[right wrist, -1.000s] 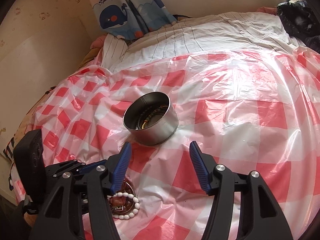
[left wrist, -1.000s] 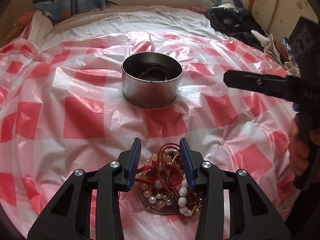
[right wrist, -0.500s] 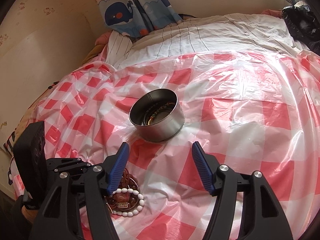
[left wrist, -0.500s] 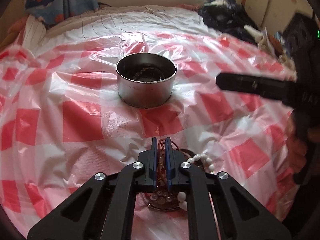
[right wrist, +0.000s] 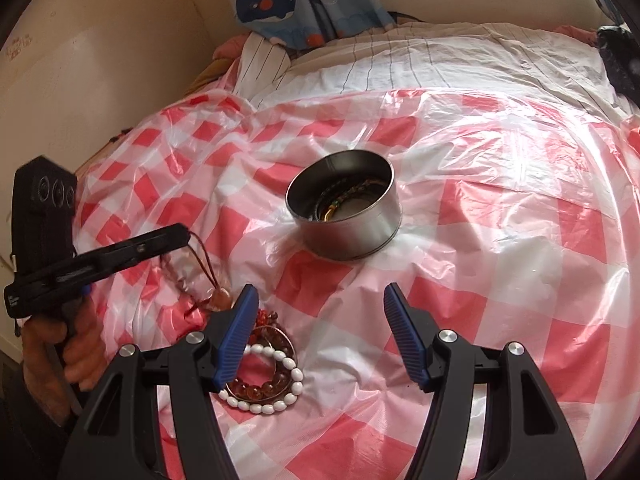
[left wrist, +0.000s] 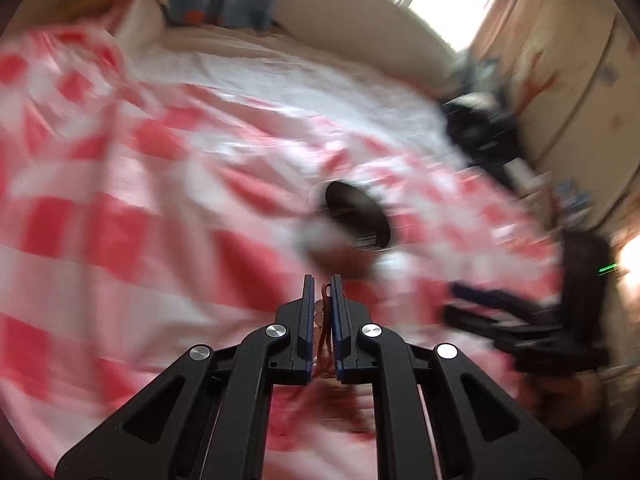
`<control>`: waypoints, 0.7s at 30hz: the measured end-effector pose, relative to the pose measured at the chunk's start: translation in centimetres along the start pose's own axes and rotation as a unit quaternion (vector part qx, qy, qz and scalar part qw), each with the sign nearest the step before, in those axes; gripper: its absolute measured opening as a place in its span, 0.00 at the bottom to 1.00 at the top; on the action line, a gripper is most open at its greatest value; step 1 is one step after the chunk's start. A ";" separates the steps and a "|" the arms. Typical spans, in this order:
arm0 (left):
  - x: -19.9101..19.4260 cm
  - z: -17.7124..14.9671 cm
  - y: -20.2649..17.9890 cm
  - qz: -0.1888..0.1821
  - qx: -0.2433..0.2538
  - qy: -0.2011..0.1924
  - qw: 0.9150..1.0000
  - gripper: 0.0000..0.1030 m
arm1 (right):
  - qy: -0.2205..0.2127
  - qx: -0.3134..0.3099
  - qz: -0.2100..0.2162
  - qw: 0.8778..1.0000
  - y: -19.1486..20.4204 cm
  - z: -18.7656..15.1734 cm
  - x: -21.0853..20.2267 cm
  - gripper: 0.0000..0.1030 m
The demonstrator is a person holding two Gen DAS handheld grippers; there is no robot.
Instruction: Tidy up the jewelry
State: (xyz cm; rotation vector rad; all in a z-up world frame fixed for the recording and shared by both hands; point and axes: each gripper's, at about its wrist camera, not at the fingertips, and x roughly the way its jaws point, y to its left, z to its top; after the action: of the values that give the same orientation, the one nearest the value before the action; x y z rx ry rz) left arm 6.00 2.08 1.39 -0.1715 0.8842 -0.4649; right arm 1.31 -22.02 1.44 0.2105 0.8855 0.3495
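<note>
At far left in the right wrist view, the left gripper (right wrist: 182,236) is pinched shut on a brown cord bracelet (right wrist: 208,276), which dangles clear of the pile with its bead end low, near the remaining jewelry. Just right of it, a white bead bracelet (right wrist: 276,376) and amber beads (right wrist: 260,390) lie on the sheet, partly under the left finger of the right gripper (right wrist: 320,336), whose jaws stand spread and empty. Further right sits the metal tin (right wrist: 344,216), already containing some pieces. Risk: the thin cord could slip from the pads, or its hanging end could snag the pile and drag pieces along, or miss the tin's rim. The surface is a crinkled red-checked plastic sheet (right wrist: 500,240) over a bed, soft and slippery; a whale-print curtain (right wrist: 288,0) hangs behind.
</note>
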 end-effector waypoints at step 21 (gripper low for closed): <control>2.6 -1.2 0.2 0.064 0.043 0.040 0.996 0.03 | 0.021 -0.080 0.019 0.996 5.5 -0.3 2.6 0.63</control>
State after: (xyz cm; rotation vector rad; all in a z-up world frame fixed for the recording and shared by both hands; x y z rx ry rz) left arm 6.51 1.14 -1.24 -0.0178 0.9459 -0.3908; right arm 1.41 -15.96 1.19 0.0725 0.8908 0.4597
